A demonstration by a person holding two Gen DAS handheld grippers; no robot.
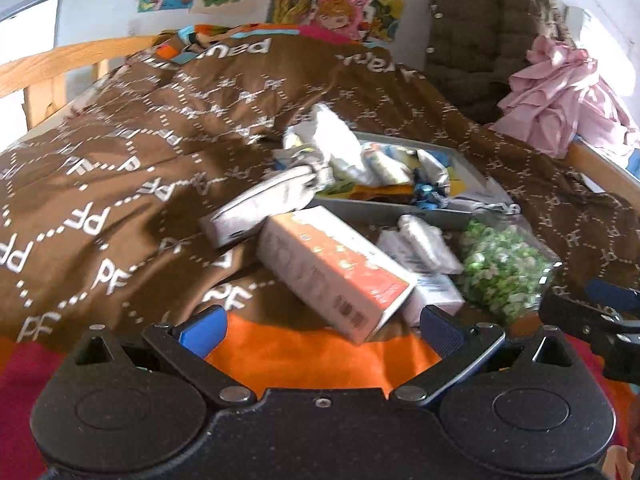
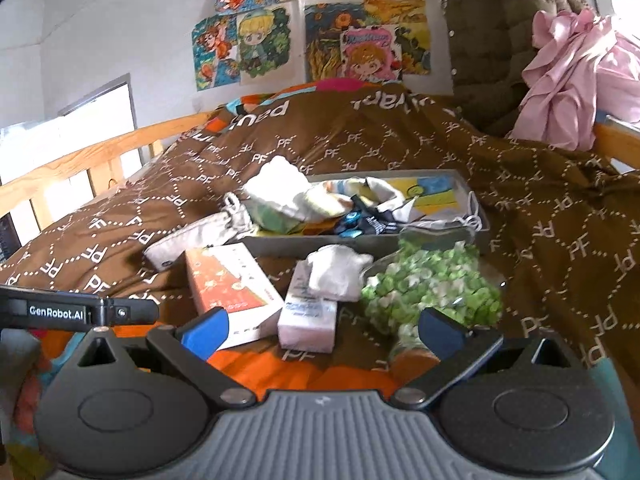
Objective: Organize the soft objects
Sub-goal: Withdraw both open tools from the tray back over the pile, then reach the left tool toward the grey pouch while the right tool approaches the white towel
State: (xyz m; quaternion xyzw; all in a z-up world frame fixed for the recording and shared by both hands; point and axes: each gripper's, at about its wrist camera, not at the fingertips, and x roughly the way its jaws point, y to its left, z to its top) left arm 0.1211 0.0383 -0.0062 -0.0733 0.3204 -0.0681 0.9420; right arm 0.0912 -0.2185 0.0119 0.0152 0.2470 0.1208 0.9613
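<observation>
Two grippers hover at the near edge of the clutter on the brown quilt (image 2: 120, 236), both spread wide and holding nothing: the left gripper (image 1: 322, 326) faces the orange-and-white box (image 1: 334, 270), the right gripper (image 2: 324, 330) faces the small tissue pack (image 2: 306, 312). Everything is grouped around the grey tray (image 2: 312, 244), which already holds a tangle of socks and cloth (image 2: 320, 200). In front of the tray's near wall lie the box, the tissue pack with a white crumpled cloth (image 2: 338, 270) on top, and a clear bag of green-and-white pieces (image 2: 432, 288); a pale pouch (image 2: 192, 240) leans at the tray's left corner. The risk, as I judge it, is crowding: a grab at the white cloth could drag the pack along, and the slack quilt may let the tray tip or slide if pushed. Overfilling could also spill socks over the tray's far left rim.
</observation>
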